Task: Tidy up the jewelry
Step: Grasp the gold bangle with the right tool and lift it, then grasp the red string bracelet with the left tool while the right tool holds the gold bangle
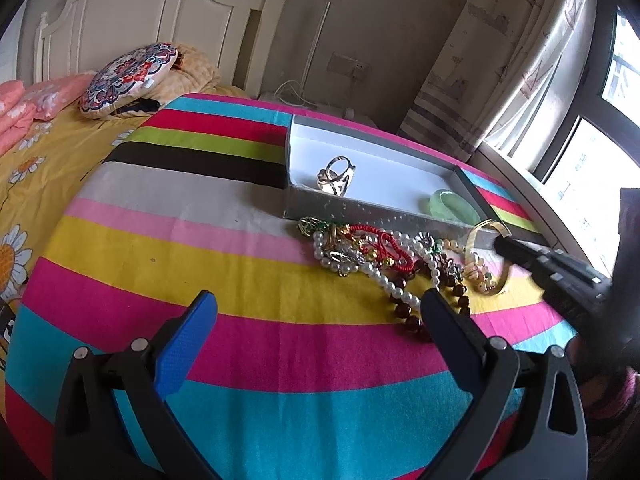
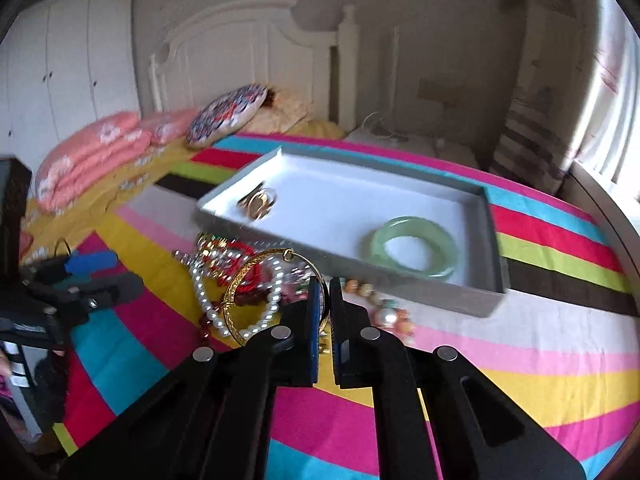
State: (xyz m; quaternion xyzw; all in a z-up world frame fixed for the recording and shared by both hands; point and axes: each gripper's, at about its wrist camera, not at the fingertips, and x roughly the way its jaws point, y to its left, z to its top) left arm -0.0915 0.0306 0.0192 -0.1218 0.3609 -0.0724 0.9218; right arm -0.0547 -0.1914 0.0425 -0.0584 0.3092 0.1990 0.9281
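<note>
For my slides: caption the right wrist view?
Right claw shut on thin gold bangle beside shallow grey tray.

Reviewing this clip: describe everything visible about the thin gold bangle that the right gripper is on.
The thin gold metal bangle is a slim shiny hoop with a patterned band and a small knob on its upper rim. It stands tilted, lifted at one side, clamped between the nearly closed fingers of the right gripper. Its lower part seems to rest among the white pearl strand on the striped cloth, just in front of the grey tray. In the left wrist view its upper edge meets the tray wall.
</note>
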